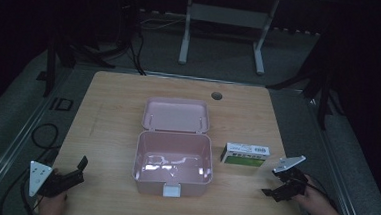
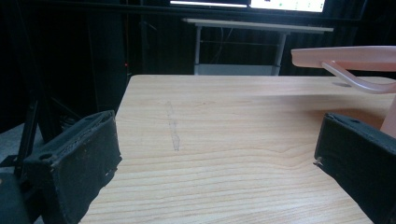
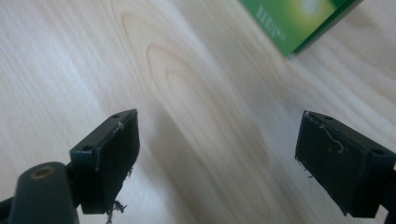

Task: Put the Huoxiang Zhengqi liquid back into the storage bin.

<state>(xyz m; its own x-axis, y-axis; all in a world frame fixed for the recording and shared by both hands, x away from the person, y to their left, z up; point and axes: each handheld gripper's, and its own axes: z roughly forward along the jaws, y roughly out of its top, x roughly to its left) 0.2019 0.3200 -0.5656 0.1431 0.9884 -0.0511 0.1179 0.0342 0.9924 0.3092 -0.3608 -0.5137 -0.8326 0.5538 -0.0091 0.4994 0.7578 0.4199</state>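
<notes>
Wood grain runs bare beneath my right gripper (image 3: 217,154), whose jaws stand wide apart with nothing between them, tilted down at the table (image 1: 113,108) near its right front corner. Just beyond it, up and to the left in the high view, lies the green and white carton (image 1: 245,154), flat on the wood and apart from everything else; in the right gripper view one green corner of it (image 3: 299,21) pokes in at the top, and nothing lies between my jaws and it. My left gripper (image 1: 69,176) sits low at the front left corner, jaws likewise spread and empty, pointing across open tabletop. Between my two hands, in the middle of the table, stands the pink box (image 1: 173,162), its lid (image 1: 176,114) thrown back flat behind it toward the far edge. Its tub looks empty, showing glare on its glossy floor, and a pale latch hangs on its front wall. In the left gripper view the lid's edge (image 2: 345,55) juts in from the right. Farther off, a round cable hole (image 1: 217,95) marks the table's back edge, and a white desk frame (image 1: 223,29) stands on the dark floor beyond.
</notes>
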